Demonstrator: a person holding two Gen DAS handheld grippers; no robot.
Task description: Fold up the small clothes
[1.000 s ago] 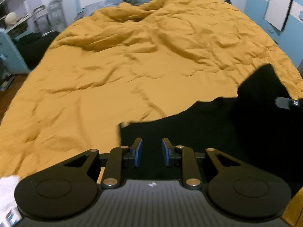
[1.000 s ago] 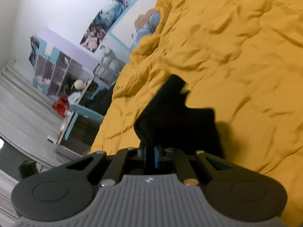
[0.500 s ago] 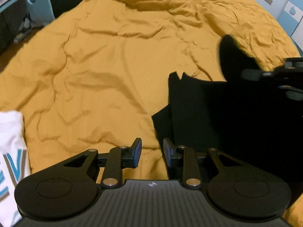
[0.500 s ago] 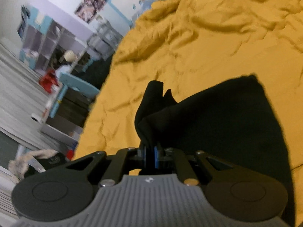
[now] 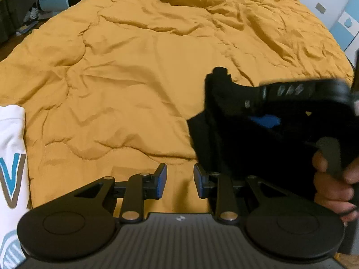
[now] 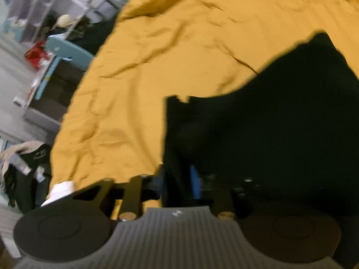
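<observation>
Left tool (image 5: 177, 180) is hovering low over the bed (image 5: 139, 71), its jaws standing apart with nothing between them; blue pads (image 5: 162, 182) are showing on the inner faces. Its right finger is sitting just beside the near edge of the black garment (image 5: 226, 141), contact not confirmed.

Right tool (image 6: 179, 179) is gripping the black garment: a fold of the cloth (image 6: 269, 123) is running down between the fingers, one blue pad (image 6: 193, 182) is visible beside it, and the frame is blurred there. In the left wrist view the right tool (image 5: 264, 112) is reaching in from the right edge, blurred, with the garment's corner standing raised above its tip. A hand (image 5: 332, 179) is wrapping around its handle at the far right.

The garment is lying on the right side of the bed, partly spread flat and partly bunched at the gripped edge. The yellow cover is lying creased across the bed.

A white shirt (image 5: 11, 157) with blue and grey lettering is lying at the left edge of the bed, well apart from the black garment. Shelving (image 6: 56, 6) and a pale blue cabinet (image 6: 56, 67) are standing beyond the bed's edge, out of focus
</observation>
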